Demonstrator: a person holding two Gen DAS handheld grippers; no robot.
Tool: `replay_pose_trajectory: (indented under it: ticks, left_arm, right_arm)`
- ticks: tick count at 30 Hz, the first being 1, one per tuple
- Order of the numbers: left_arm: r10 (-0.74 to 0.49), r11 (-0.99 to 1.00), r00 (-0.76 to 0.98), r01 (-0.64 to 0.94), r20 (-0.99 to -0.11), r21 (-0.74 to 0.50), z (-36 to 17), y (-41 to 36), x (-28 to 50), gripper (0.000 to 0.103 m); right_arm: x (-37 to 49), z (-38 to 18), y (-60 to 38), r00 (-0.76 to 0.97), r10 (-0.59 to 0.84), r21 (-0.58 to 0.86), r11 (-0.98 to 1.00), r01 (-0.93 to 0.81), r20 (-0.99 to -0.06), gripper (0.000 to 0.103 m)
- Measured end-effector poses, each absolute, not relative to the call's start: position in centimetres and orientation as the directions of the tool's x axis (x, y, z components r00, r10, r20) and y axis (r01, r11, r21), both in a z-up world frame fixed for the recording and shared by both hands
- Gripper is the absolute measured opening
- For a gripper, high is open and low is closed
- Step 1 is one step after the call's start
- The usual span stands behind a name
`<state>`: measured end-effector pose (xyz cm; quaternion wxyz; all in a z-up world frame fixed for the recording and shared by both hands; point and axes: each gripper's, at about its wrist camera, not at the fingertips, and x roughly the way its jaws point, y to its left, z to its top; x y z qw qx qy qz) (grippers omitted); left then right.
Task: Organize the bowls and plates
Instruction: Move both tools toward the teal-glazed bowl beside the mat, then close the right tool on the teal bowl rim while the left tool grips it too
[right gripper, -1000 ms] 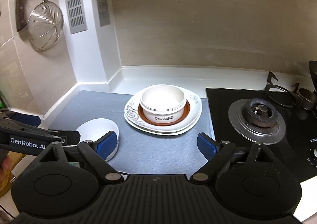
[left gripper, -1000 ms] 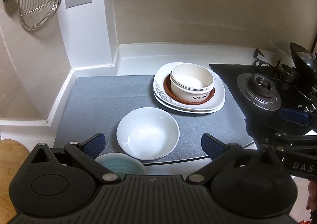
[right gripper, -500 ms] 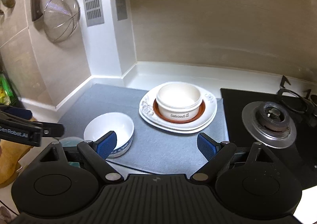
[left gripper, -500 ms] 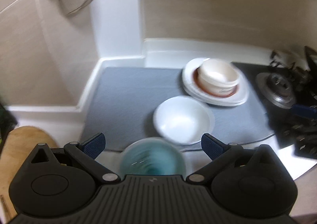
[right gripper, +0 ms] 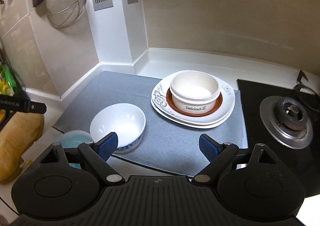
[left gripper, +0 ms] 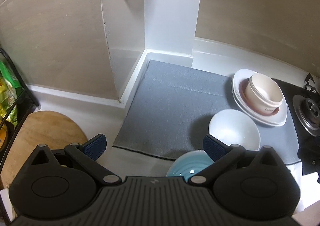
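Both my grippers, left (left gripper: 154,145) and right (right gripper: 158,144), gape wide and empty; white bowl (right gripper: 118,124) beside the plate stack (right gripper: 193,121) looks glazed, slippery, breakable, so I'd pinch its rim.

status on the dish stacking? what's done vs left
Done: a cream bowl already sits on a brown saucer atop the white plates on the grey mat.
In hand: nothing. The left gripper and right gripper are both open and empty.
Left: the white bowl stands loose on the mat, and the teal bowl sits off it on the counter near the left gripper.
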<state>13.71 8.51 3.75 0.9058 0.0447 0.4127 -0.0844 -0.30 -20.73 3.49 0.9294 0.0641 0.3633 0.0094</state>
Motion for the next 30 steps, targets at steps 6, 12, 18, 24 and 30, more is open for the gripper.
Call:
replay_pose_trajectory:
  ticks: [6, 12, 18, 24, 30]
  left_arm:
    - [-0.120, 0.979, 0.622, 0.202, -0.774, 0.010, 3.3, 8.0, 15.4, 0.103]
    - [-0.108, 0.967, 0.521, 0.252, -0.847, 0.032, 0.7, 8.5, 15.8, 0.103]
    - [-0.112, 0.957, 0.417, 0.289, -0.902, 0.014, -2.3, 8.5, 16.0, 0.103]
    - [-0.107, 0.956, 0.341, 0.294, -0.934, -0.002, -4.8, 8.0, 16.8, 0.102]
    - [-0.114, 0.950, 0.310, 0.313, -0.944, -0.012, -6.2, 7.8, 17.0, 0.081]
  right_arm:
    - [1.7, 2.7, -20.8, 0.709, 0.104, 0.187, 0.982, 0.039, -0.697, 0.090]
    - [3.2, 0.5, -18.8, 0.594, 0.236, 0.236, 0.968, -0.079, -0.769, 0.090]
    - [5.5, -1.8, -16.1, 0.492, 0.309, 0.267, 0.951, -0.155, -0.814, 0.090]
    - [7.2, -3.7, -13.6, 0.415, 0.337, 0.286, 0.941, -0.181, -0.845, 0.088]
    - [8.3, -5.4, -12.1, 0.367, 0.319, 0.261, 0.945, -0.199, -0.874, 0.083]
